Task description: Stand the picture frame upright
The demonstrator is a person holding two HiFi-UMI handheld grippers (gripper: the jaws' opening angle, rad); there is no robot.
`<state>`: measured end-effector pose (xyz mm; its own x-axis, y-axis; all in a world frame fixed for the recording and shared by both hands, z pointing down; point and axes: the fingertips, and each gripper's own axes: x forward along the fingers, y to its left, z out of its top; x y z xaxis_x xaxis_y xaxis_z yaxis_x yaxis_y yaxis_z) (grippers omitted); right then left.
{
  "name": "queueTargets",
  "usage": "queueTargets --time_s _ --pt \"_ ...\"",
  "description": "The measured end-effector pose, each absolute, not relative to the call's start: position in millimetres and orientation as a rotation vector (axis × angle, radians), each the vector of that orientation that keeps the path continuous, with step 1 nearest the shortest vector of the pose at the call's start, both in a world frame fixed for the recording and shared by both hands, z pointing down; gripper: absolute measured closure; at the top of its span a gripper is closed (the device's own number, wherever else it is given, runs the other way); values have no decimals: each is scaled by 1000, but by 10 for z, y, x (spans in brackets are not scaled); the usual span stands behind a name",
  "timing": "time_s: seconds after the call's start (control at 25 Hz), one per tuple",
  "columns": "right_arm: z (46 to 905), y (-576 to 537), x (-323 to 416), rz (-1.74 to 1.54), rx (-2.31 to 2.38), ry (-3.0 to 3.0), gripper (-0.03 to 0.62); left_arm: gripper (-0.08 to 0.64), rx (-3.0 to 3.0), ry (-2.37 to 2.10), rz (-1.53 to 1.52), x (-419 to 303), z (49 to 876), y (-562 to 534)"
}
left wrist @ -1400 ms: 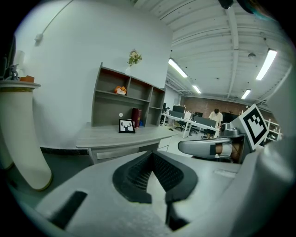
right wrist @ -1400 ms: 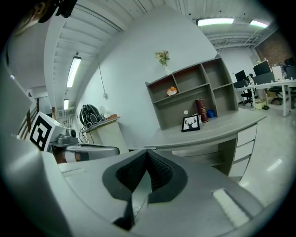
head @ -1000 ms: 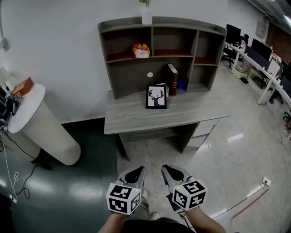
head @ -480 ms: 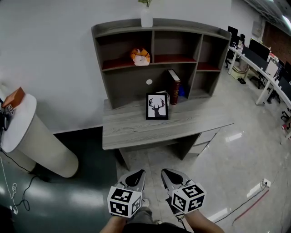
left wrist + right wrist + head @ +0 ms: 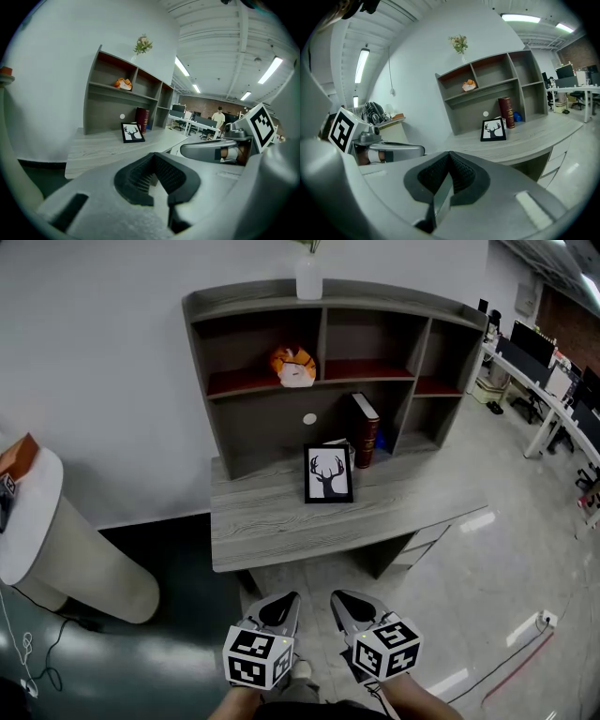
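While the desk point(image 5: 281, 531) fills centre frame, left gripper point(image 5: 281, 602) and right gripper point(image 5: 349, 602) sit bottom centre, jaws fully closed, nothing between them. Picture frame point(image 5: 328, 474) stands upright mid-desk, centre frame, beside a book point(image 5: 365, 430).

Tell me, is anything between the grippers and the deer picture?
Nothing visible. The left gripper and right gripper, both shut and empty, hang over the floor short of the desk; only bare desk top lies before the picture frame. The book stands behind it, to the right.
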<state>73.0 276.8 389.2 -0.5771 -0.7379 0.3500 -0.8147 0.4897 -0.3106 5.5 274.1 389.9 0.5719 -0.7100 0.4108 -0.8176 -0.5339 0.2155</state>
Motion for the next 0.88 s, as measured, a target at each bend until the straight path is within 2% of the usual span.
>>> queueTargets --time_s 0.88 --pt "3998 1961 388 683 1385 -2518 592 564 2445 -1166 471 -211 4141 1971"
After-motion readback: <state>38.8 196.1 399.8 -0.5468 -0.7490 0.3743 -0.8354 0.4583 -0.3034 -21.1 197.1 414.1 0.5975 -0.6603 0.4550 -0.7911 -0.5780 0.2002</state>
